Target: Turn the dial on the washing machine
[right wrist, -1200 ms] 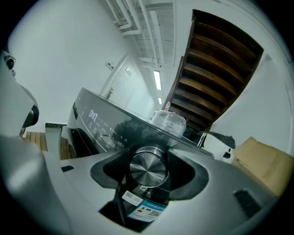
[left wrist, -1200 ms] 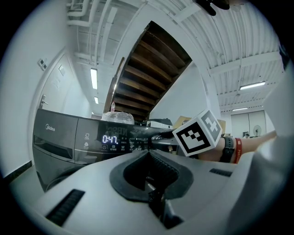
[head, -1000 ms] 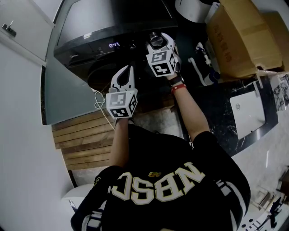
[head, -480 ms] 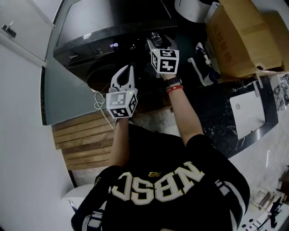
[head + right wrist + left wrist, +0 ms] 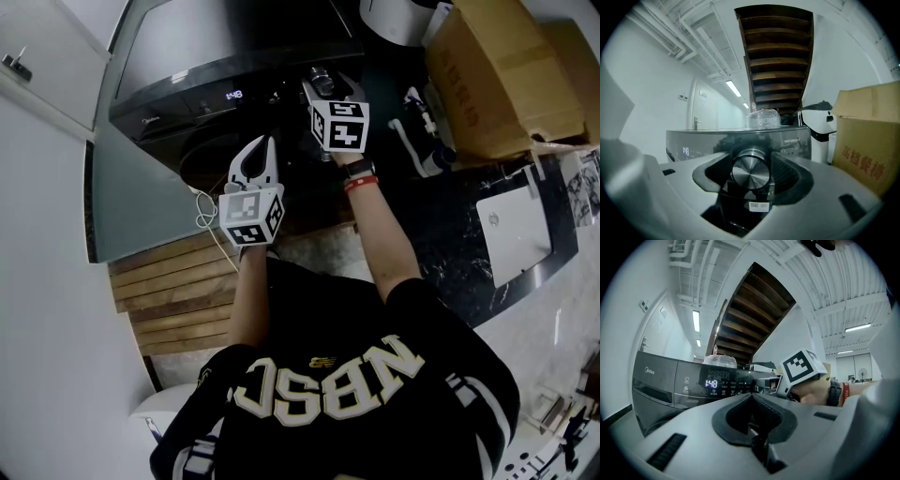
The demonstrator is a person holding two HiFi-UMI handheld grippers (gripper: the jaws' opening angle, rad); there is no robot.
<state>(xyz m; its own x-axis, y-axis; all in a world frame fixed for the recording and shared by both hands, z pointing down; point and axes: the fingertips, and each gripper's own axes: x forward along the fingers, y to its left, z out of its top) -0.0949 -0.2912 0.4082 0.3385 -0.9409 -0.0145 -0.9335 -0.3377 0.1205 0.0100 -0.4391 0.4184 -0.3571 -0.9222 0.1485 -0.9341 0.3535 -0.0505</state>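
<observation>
While tight on the dial, right gripper; left gripper closed, empty.

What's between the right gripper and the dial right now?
Nothing: the right gripper is closed straight on the dial, jaws against its sides, as the right gripper view shows.

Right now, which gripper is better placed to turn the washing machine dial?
Right. The right gripper has its jaws closed on the metal dial. The left gripper is shut, empty, and held back from the control panel.
</observation>
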